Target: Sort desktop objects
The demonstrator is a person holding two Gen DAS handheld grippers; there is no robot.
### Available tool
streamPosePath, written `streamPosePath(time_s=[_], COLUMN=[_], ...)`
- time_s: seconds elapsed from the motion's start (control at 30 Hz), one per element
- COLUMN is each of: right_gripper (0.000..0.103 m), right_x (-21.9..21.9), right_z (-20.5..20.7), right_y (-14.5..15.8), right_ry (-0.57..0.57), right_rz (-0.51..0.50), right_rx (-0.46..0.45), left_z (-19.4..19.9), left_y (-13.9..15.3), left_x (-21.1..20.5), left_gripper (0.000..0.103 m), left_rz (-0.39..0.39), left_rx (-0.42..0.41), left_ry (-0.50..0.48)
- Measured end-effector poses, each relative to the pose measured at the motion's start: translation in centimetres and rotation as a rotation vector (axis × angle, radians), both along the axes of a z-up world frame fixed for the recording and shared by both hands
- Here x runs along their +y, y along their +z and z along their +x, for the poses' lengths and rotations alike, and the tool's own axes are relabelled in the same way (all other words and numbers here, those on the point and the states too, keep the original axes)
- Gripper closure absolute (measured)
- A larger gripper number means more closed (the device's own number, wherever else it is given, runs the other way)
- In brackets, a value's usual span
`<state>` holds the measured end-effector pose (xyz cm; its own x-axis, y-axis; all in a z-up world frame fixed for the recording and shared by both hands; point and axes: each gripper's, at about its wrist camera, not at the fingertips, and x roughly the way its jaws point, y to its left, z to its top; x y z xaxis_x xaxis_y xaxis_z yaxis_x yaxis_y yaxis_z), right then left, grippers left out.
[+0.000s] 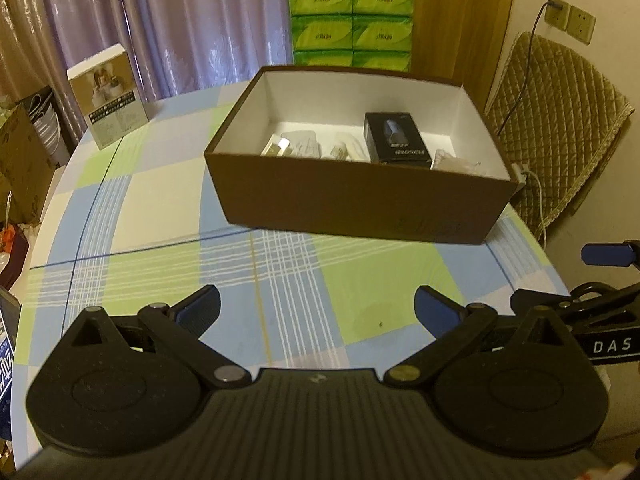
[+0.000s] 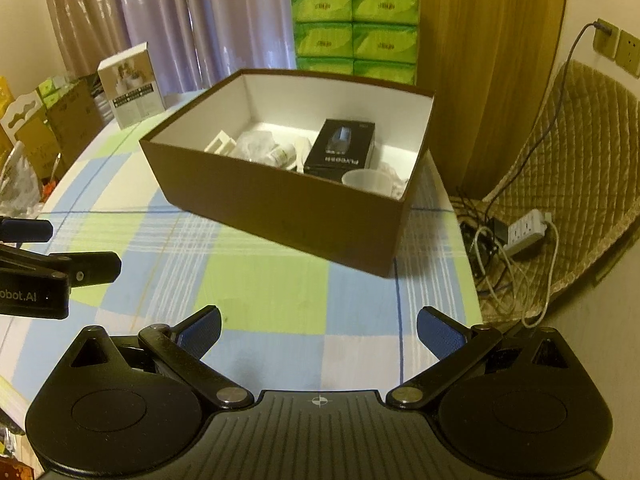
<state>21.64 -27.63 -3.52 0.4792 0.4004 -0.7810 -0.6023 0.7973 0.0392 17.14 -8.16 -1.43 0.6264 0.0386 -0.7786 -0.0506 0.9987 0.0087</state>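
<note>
Over the checked tabletop point(image 1: 160, 208) you hold both grippers, left gripper point(image 1: 318, 312) and right gripper point(image 2: 319, 330), jaws spread wide and empty; the sorted objects, black carton point(image 2: 340, 146) included, already sit inside the brown box point(image 1: 360, 204), so nothing needs gripping

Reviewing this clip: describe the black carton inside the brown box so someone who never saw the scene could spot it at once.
Start at the open brown box with white inner walls on the checked tablecloth, in front of the green tissue packs. Inside, toward its right half, lies the black carton. It is the only dark item there; its neighbours, including a white cup, are all pale.
</note>
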Motion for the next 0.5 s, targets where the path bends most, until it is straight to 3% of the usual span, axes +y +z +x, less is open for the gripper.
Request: streamPosePath(time_s=[0.5], right_gripper=[0.002], right_x=[0.65], right_z=[0.57], right_y=[-0.79], right_ry=[-0.026], right_rz=[-0.021], right_rx=[0.029], left_z=[0.80], left_y=[-0.84], left_x=[0.83], left_gripper=[0.001], left_rz=[0.010], left_rx=[0.024], left_ry=[0.004])
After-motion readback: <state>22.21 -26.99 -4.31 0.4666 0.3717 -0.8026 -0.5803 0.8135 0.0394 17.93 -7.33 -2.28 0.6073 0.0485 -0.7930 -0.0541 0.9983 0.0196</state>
